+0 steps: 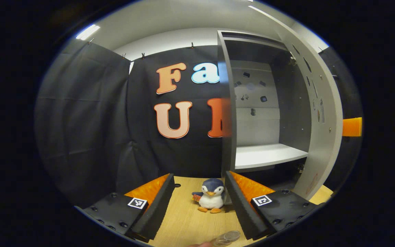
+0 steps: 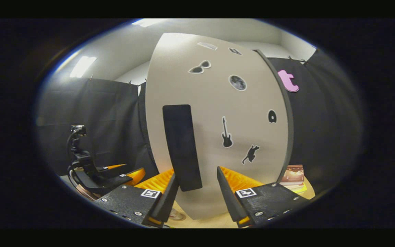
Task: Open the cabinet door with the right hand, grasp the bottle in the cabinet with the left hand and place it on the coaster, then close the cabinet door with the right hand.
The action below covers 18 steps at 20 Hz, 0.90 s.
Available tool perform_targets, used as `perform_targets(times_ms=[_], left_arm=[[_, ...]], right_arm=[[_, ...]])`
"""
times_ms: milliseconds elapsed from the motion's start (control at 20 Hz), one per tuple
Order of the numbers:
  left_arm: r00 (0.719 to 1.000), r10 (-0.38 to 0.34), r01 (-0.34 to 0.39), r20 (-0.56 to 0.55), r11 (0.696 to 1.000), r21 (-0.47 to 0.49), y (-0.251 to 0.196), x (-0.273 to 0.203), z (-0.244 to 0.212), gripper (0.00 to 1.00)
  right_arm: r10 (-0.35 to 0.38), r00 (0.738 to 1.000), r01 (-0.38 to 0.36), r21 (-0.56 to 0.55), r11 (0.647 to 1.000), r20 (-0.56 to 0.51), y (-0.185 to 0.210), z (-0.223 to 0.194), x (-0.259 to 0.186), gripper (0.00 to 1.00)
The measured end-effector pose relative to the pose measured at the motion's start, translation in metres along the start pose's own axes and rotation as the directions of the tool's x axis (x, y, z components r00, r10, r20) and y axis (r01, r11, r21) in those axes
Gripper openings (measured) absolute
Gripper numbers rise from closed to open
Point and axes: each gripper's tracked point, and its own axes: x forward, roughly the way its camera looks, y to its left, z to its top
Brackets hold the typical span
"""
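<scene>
Across the centre of the right gripper view stood the pale cabinet door (image 2: 218, 130), swung open and seen face-on, with small dark stickers of sunglasses, a moon, a guitar and a cat scattered over it and a tall black handle (image 2: 182, 147) toward its left side. At the bottom of that view the right gripper (image 2: 194, 195) had its fingers spread wide, one on each side of the handle's lower end, and whether either touched it could not be told. At the lower left of the same view sat the left gripper (image 2: 108, 175), low over the table beside a dark mount and cable. On the right of the left gripper view rose the grey cabinet (image 1: 269, 113), its white shelf (image 1: 266, 156) bare, its door (image 1: 321, 116) curving away at the right edge. At the bottom of that view the left gripper (image 1: 201, 209) was spread apart and held nothing. Between its fingers, farther back on the light wooden table (image 1: 187, 223), a small penguin plush (image 1: 212, 196) stood upright just beside the cabinet's front edge. At the very bottom edge a clear plastic bottle (image 1: 226, 237) showed only in part. Black cloth hung behind under a white ceiling.
</scene>
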Motion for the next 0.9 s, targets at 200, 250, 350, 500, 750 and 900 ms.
perform_targets(times_ms=[200,250,350,500,750,900], left_arm=[[1.000,0.027,-0.027,0.006,1.000,0.007,0.028,0.015,0.004,0.96],[1.000,0.029,-0.029,0.003,1.000,0.007,0.033,0.018,0.001,0.95],[1.000,0.017,-0.017,-0.002,1.000,-0.005,0.038,0.027,-0.002,0.96],[1.000,-0.004,0.004,-0.005,1.000,-0.011,0.043,0.039,-0.006,0.92],[0.999,-0.033,0.033,-0.018,0.999,-0.019,0.044,0.055,-0.017,0.95],[0.998,-0.052,0.051,-0.037,0.998,-0.034,0.031,0.064,-0.024,0.95]], right_arm=[[0.005,1.000,-0.005,0.045,0.999,0.018,-0.006,-0.011,0.045,0.67],[0.003,1.000,-0.004,0.041,0.999,0.024,-0.002,-0.012,0.050,0.68],[-0.009,1.000,0.008,0.020,1.000,0.030,0.001,-0.014,0.061,0.68],[-0.045,0.998,0.045,-0.002,0.999,0.039,0.002,-0.014,0.067,0.70],[-0.116,0.992,0.117,-0.014,0.993,0.059,0.000,-0.016,0.078,0.73],[-0.155,0.985,0.158,-0.033,0.987,0.078,0.000,-0.016,0.079,0.75]])
